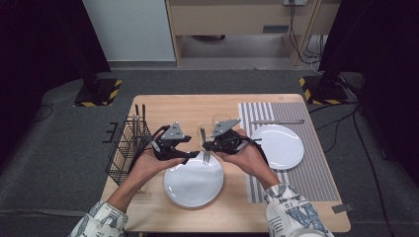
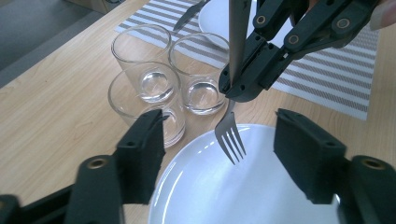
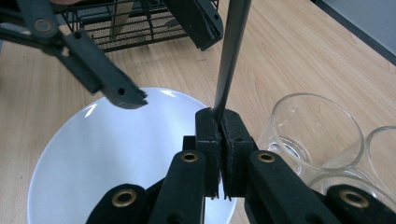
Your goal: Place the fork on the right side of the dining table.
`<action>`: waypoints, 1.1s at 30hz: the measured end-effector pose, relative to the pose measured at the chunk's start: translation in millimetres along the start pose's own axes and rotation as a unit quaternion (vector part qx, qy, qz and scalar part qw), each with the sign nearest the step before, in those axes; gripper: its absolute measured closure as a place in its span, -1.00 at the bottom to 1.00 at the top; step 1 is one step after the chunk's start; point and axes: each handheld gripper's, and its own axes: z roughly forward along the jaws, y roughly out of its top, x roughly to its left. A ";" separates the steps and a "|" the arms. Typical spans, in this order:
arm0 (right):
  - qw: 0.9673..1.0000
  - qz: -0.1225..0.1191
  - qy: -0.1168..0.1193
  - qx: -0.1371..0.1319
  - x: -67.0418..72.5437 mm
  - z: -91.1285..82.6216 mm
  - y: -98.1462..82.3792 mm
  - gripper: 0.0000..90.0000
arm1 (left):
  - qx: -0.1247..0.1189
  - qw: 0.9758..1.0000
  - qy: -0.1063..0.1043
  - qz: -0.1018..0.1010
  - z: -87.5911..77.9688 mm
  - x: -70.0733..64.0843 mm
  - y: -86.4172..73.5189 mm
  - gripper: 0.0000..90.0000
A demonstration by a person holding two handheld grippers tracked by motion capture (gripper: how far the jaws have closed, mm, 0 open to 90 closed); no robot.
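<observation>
Over the near white plate [image 1: 193, 182], right gripper [image 1: 206, 154] clamps a fork [image 1: 206, 157]; left gripper [image 1: 190, 154] is released.
High view: both grippers meet above the plate's far rim. Left gripper view: own jaws apart and bare, fork tines [image 2: 230, 138] hanging down between them, three glasses [image 2: 154, 79] behind. Right gripper view: jaws clenched on the fork handle [image 3: 229, 56].

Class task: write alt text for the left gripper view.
The right gripper holds a fork upright, tines down, over a white plate. The left gripper has its jaws open either side. Three empty glasses stand on the wooden table.
</observation>
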 end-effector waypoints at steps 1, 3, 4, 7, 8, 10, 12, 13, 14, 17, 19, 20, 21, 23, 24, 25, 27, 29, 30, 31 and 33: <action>1.000 0.000 0.001 0.000 -0.5 -0.1 0.1 0.94 | -0.001 1.000 0.000 0.000 0.1 -0.1 -0.7 -0.31; 1.000 -0.001 0.001 0.000 -0.7 -0.5 0.5 0.94 | -0.004 1.000 0.001 0.001 -0.2 -0.4 -1.8 -0.38; 1.000 0.000 0.001 0.000 -0.7 -0.7 0.8 0.94 | -0.005 1.000 0.001 0.001 -0.2 -0.3 -2.2 -0.42; 1.000 -0.002 0.002 0.000 -0.9 -2.3 2.1 0.94 | -0.010 1.000 0.002 0.002 0.5 -0.5 -3.2 -0.53; 1.000 -0.003 0.002 -0.001 -0.9 -2.6 2.5 0.94 | -0.011 1.000 0.002 0.001 1.1 -0.7 -3.3 -0.57; 1.000 -0.004 0.002 -0.001 -1.4 -4.0 3.4 0.94 | -0.010 1.000 0.002 0.003 2.2 -1.4 -3.2 -0.62; 1.000 -0.004 0.003 -0.001 -1.8 -5.5 4.1 0.94 | -0.015 1.000 0.003 0.001 3.1 -2.6 -3.1 -0.65; 1.000 -0.004 0.001 -0.002 -2.0 -6.3 4.4 0.94 | -0.016 1.000 0.006 0.000 3.6 -2.9 -2.8 -0.69; 1.000 -0.005 0.001 -0.002 -2.3 -7.1 4.7 0.94 | -0.017 1.000 0.008 -0.001 4.1 -3.3 -2.5 -0.73; 1.000 -0.003 0.000 -0.004 -2.7 -9.0 5.5 0.94 | -0.021 1.000 0.010 -0.002 5.4 -4.7 -2.5 -0.77; 1.000 -0.004 -0.001 -0.003 -2.9 -9.9 6.1 0.94 | -0.022 1.000 0.010 -0.001 6.5 -5.4 -2.6 -0.79; 1.000 -0.005 -0.002 -0.003 -2.9 -10.2 6.5 0.94 | -0.023 1.000 0.009 -0.001 7.0 -5.8 -2.7 -0.79; 1.000 -0.005 -0.002 -0.003 -3.0 -10.6 6.9 0.94 | -0.023 1.000 0.010 0.000 7.6 -5.9 -2.8 -0.79; 1.000 -0.006 -0.002 -0.003 -3.2 -11.1 7.7 0.94 | -0.022 1.000 0.009 -0.002 9.4 -6.1 -3.3 -0.79; 1.000 -0.005 -0.002 -0.003 -3.1 -11.3 8.2 0.94 | -0.017 1.000 0.008 -0.007 10.3 -6.1 -3.6 -0.79; 1.000 -0.005 -0.002 -0.004 -3.4 -11.6 8.6 0.94 | -0.006 1.000 0.004 -0.014 11.5 -5.9 -3.8 -0.79; 1.000 -0.001 -0.003 -0.006 -3.6 -12.1 9.5 0.94 | -0.002 1.000 0.007 -0.015 13.9 -6.2 -5.1 -0.78; 1.000 -0.002 -0.001 -0.007 -3.2 -12.9 10.8 0.94 | -0.004 1.000 0.004 -0.015 15.9 -6.5 -6.6 -0.73; 1.000 -0.003 -0.001 -0.008 -2.8 -13.1 11.4 0.94 | -0.004 1.000 0.003 -0.013 16.7 -6.6 -7.0 -0.73; 1.000 -0.004 -0.001 -0.008 -2.6 -13.2 12.0 0.94 | -0.006 1.000 0.005 -0.011 17.9 -7.2 -7.6 -0.74; 1.000 -0.007 0.002 -0.007 -2.0 -13.3 13.7 0.94 | -0.008 1.000 0.005 -0.009 20.0 -7.7 -8.3 -0.74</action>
